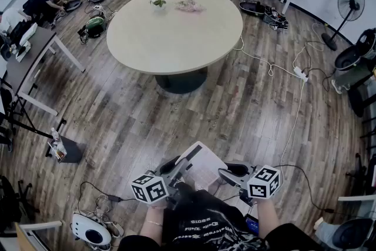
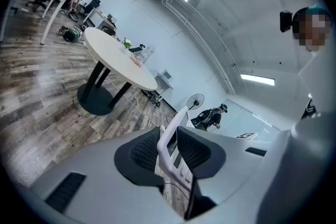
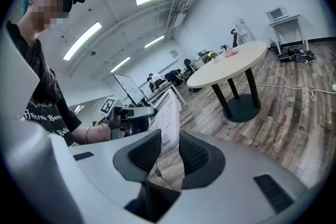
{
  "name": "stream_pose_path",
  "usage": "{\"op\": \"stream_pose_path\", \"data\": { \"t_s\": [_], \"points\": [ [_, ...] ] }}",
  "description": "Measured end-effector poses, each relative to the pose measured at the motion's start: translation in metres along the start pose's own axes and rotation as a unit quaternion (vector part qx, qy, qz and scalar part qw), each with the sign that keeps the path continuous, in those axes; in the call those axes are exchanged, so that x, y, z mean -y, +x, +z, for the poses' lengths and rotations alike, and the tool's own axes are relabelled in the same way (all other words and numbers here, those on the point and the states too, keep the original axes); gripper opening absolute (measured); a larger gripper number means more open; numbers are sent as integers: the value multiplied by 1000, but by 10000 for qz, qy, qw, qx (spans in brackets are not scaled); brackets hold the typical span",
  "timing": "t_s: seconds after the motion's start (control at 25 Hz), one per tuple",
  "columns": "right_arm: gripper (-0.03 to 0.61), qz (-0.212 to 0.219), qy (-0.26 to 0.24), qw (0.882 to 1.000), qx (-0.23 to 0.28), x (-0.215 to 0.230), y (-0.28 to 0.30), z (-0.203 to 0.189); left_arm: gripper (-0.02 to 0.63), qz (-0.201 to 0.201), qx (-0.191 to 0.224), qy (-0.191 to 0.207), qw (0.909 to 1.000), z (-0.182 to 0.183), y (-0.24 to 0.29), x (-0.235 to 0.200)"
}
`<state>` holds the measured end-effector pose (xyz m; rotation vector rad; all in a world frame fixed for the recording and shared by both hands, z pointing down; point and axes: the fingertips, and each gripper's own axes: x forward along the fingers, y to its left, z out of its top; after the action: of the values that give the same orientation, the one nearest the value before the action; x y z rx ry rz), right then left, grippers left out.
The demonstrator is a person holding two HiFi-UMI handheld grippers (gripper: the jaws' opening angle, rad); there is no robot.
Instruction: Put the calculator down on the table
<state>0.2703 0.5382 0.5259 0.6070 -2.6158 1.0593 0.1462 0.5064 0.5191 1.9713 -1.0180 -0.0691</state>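
Mostly edge-on calc (image 2: 167, 144), face unreadable

calculator (image 1: 202, 163): between left hand-held gripper (image 1: 174, 166), right hand-held gripper (image 1: 230, 173) | table (image 1: 176, 32): ahead

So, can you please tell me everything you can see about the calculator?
The calculator is a thin, flat, white slab that looks like plastic, with rows of pale keys on its face. It is not on the round table yet. It hangs tilted in the air above the wood floor, close to the person. The left gripper is shut on one edge and the right gripper on the opposite edge. Nothing else touches it.
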Motion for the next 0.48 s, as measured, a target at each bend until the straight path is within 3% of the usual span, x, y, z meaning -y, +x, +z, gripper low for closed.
{"op": "stream_pose_path", "data": {
  "t_s": [0.16,0.48],
  "points": [
    [114,39,143,9999,43,-5,-1,-12,112,54,-118,135,9998,-7,-6,2],
    [118,93,127,9998,-91,-7,10,-15,110,93,-129,24,9999,-8,-12,-10]
  ]
}}
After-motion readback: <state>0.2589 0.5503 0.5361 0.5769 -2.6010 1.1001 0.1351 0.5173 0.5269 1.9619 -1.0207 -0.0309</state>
